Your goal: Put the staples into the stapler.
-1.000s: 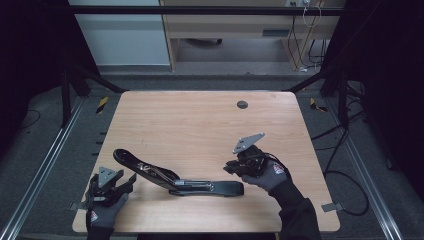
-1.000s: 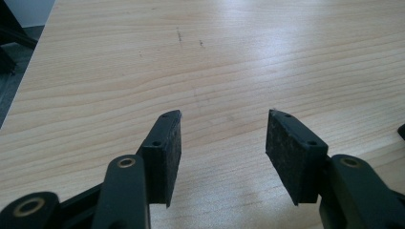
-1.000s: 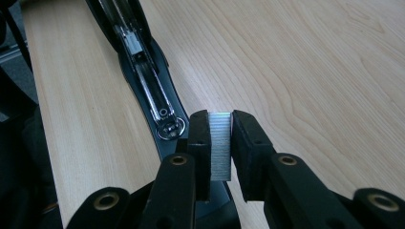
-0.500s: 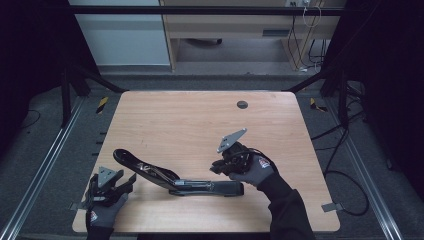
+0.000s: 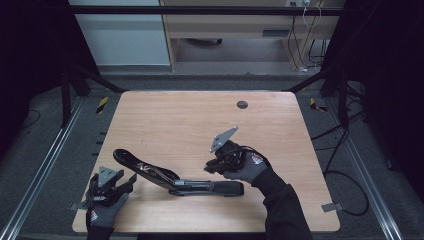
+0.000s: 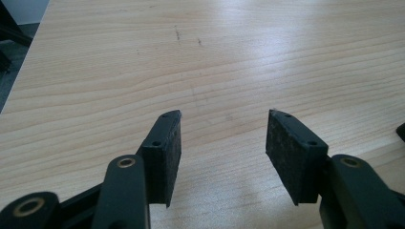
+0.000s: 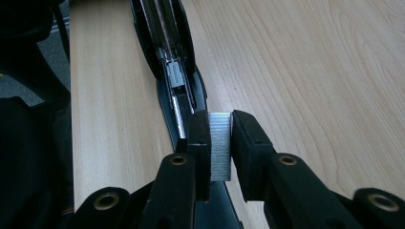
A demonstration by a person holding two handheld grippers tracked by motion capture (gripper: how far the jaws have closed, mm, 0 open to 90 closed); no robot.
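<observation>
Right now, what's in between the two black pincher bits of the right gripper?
A silvery strip of staples is pinched between the right gripper pads, as the right gripper view shows. Just beyond it lies the opened black stapler with its metal channel.

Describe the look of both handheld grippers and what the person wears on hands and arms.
Both grippers are black, each with a grey three-cornered plate on top. The left gripper has two flat black pads on linked arms with brass-coloured rivets; the right gripper is built the same. The right hand wears a grey glove with a small red-and-white mark below a black sleeve; the left hand wears a matching glove.
</observation>
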